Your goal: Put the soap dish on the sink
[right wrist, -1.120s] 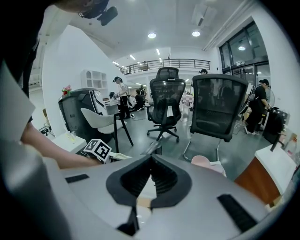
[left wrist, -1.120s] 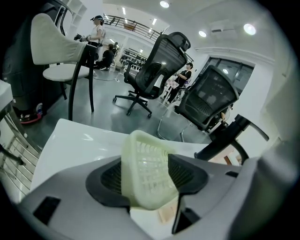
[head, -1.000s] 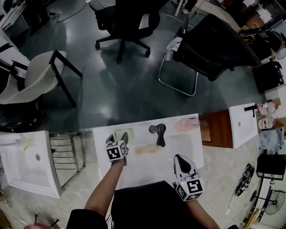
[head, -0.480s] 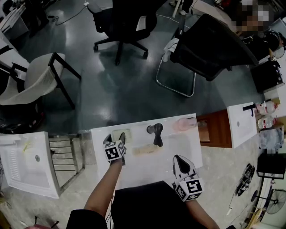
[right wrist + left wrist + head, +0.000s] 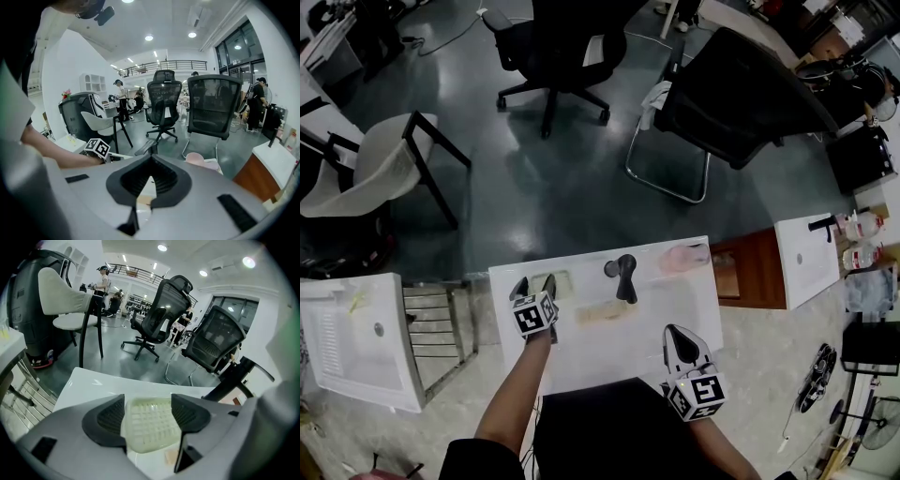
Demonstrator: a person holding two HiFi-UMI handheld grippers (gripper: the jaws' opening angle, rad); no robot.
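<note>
The pale green ribbed soap dish (image 5: 563, 284) lies flat on the white sink top (image 5: 675, 300), left of the black faucet (image 5: 623, 274). My left gripper (image 5: 533, 285) reaches over it. In the left gripper view the soap dish (image 5: 151, 425) rests on the sink between the dark pads (image 5: 108, 417) of my left gripper (image 5: 148, 401). The jaws are opening and stand wide, with the pads no longer squeezing the dish. My right gripper (image 5: 682, 343) hovers at the sink's near right edge. Seen in its own view, the right gripper (image 5: 149, 158) has its jaws together and holds nothing.
A pink object (image 5: 684, 258) sits at the sink's back right and a beige block (image 5: 605, 312) lies in front of the faucet. Other white sinks stand at left (image 5: 356, 337) and right (image 5: 806, 258). A metal rack (image 5: 436, 323) fills the left gap. Office chairs (image 5: 741, 89) stand beyond.
The left gripper's jaws have spread wider around the soap dish, which stays flat on the sink. The right gripper has not moved.
</note>
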